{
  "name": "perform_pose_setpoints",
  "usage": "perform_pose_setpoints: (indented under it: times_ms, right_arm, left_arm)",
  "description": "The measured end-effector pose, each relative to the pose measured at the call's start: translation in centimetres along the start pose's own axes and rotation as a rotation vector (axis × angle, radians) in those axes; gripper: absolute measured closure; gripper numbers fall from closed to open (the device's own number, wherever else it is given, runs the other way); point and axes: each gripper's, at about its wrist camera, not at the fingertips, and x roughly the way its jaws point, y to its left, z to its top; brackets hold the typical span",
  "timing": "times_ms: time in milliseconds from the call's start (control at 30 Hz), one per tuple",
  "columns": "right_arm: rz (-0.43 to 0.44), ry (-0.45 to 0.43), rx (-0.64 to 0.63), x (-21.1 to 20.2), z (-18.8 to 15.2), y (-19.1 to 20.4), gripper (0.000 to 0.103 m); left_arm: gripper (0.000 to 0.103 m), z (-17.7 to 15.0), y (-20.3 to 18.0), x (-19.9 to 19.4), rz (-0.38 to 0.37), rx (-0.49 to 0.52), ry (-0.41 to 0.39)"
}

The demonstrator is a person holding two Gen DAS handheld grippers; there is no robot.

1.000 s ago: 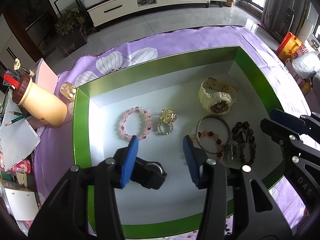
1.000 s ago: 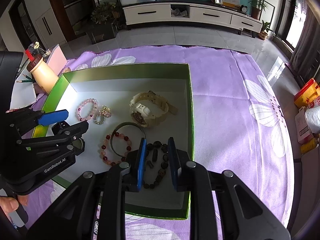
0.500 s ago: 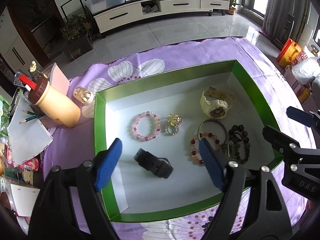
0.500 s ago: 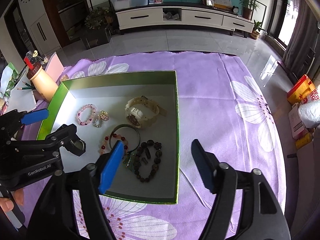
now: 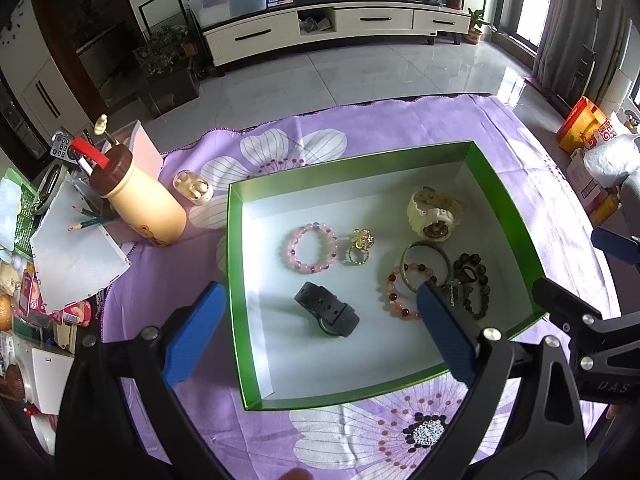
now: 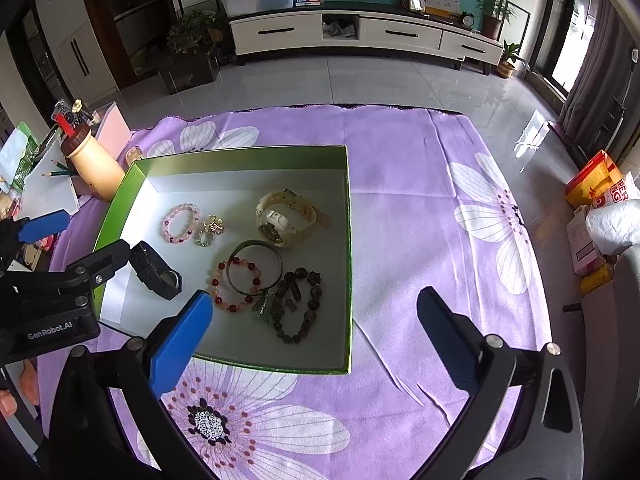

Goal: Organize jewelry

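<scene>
Left gripper [image 5: 320, 336] spread wide, nothing between its blue pads, held up above the near-left part of the green box [image 5: 234, 280]; right gripper [image 6: 316, 332] likewise released and empty, hovering over the box's near-right corner and the purple cloth [image 6: 420, 216] beside it; both raised and clear of the contents, which reads as a stand-off pose, jaws parted so either could drop onto a piece, or simply nothing left to carry; all the jewelry sits inside the box on its white floor, none visible loose on the cloth; black watch [image 5: 328, 314] lies alone near the front-left, directly under the left gripper's gap, strap curled and face tipped up; pink bead bracelet [image 5: 312, 246] and gold ring [image 5: 360, 246] just beside each other toward the middle, spaced apart from the rest so each can be pinched singly; cream watch [image 5: 434, 214] at the back right, lying on its side on its own strap; the right-front cluster is tighter: metal bangle [image 6: 254, 266] overlapping the red bead bracelet [image 6: 232, 288], dark bead bracelet [image 6: 298, 304] touching them with a small greenish charm between; that pile looks tangled, so likely the part needing more sorting if any; outside the box, a tan bottle [image 5: 140, 196] and an earbud case [image 5: 192, 192] stand well to the left, unrelated clutter; task looks mostly done, judged from everything being boxed.
</scene>
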Motion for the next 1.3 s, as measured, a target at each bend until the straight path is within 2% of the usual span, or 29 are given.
perform_pose_setpoints:
  times_ms: [167,300,400,500,633,800,967,1300]
  right_arm:
    - [-0.022,-0.011,-0.002,-1.3,0.1,0.0,0.001]
    - [-0.027,-0.011,-0.005,-2.0,0.1,0.0,0.001]
    - [-0.033,-0.012,-0.015,-2.6,0.2,0.3,0.001]
    - [-0.035,-0.016,-0.016,-3.4,0.5,0.4,0.001]
    - [-0.031,-0.028,-0.009,-4.4,1.0,0.5,0.001]
    - [-0.030,-0.031,-0.016,-4.5,1.5,1.1,0.001]
    - [-0.029,-0.015,0.000,-3.3,1.4,1.1,0.001]
    - [-0.028,0.017,-0.012,-1.7,1.1,1.4,0.001]
  left_arm:
    - [0.002,0.1,0.4,-1.7,0.004,-0.014,-0.023]
    - [0.002,0.3,0.9,-2.7,-0.061,-0.054,-0.015]
    - [0.002,0.3,0.8,-3.2,-0.047,-0.058,-0.009]
    - [0.002,0.4,1.0,-3.5,-0.073,-0.073,0.007]
    - [0.002,0.6,1.4,-4.0,-0.027,-0.072,0.027]
    - [0.002,0.9,2.1,-4.2,-0.028,-0.091,0.025]
    - [0.002,0.8,2.1,-3.5,0.008,-0.086,0.034]
    - [0.002,0.5,2.0,-1.8,0.015,-0.084,0.065]
